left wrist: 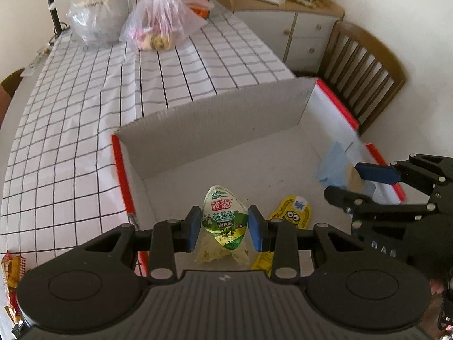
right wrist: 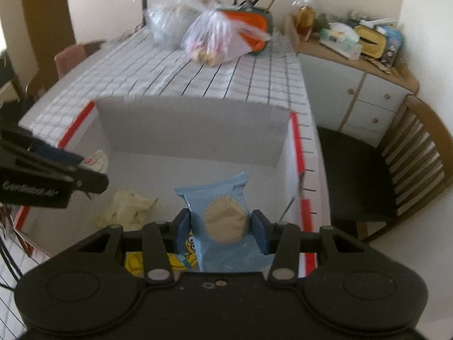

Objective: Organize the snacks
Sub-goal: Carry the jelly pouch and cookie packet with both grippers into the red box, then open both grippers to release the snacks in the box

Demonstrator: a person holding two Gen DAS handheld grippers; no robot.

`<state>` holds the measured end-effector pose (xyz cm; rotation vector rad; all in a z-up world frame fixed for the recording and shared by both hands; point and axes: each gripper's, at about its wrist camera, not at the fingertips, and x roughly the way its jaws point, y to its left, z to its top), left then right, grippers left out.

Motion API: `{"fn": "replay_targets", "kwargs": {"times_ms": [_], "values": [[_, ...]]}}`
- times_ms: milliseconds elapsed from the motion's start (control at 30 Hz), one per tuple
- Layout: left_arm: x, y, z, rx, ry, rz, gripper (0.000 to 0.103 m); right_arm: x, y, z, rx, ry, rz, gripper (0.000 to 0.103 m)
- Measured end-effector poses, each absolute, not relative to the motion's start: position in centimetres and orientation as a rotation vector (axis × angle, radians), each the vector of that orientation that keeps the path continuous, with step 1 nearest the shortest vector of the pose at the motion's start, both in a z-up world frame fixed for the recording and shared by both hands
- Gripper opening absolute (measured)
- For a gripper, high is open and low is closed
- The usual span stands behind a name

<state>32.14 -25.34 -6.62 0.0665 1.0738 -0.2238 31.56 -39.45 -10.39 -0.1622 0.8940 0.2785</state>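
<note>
Inspector: The open box sits at the table's near edge as collection point.

Clerk: And the grippers?

Inspector: Left gripper clamps the green egg packet, right gripper the blue cupcake packet, both apparently above the box floor, ready for release.

Inside the cardboard box, the yellow cartoon packet is mostly hidden behind the blue snack packet. Beyond the box, the plastic bags are blurred; their contents are unclear.
</note>
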Motion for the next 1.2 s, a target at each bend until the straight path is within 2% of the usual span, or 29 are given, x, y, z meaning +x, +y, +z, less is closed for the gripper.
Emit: {"fn": "replay_targets", "kwargs": {"times_ms": [433,533,833,1000,1100,1200], "values": [[34.5,-27.0,-10.0,0.123,1.173,-0.2,0.035,33.1,-37.4,-14.3,-0.233,1.016,0.377,0.044],[34.8,-27.3,-10.6,0.133,1.193,-0.204,0.035,33.2,-37.3,-14.8,-0.234,1.034,0.385,0.041],[34.9,-27.8,-11.1,0.143,1.217,-0.218,0.035,33.2,-37.5,-15.0,-0.221,1.039,0.389,0.046],[34.7,-27.6,-10.7,0.13,1.208,-0.22,0.04,33.1,-38.3,-14.1,-0.181,1.012,0.396,0.052],[34.3,-27.3,-9.9,0.11,1.185,-0.215,0.049,32.7,-38.9,-13.0,-0.145,0.983,0.401,0.054],[33.6,-26.8,-8.9,0.089,1.154,-0.217,0.051,32.0,-39.4,-11.7,-0.118,0.949,0.408,0.055]]}}
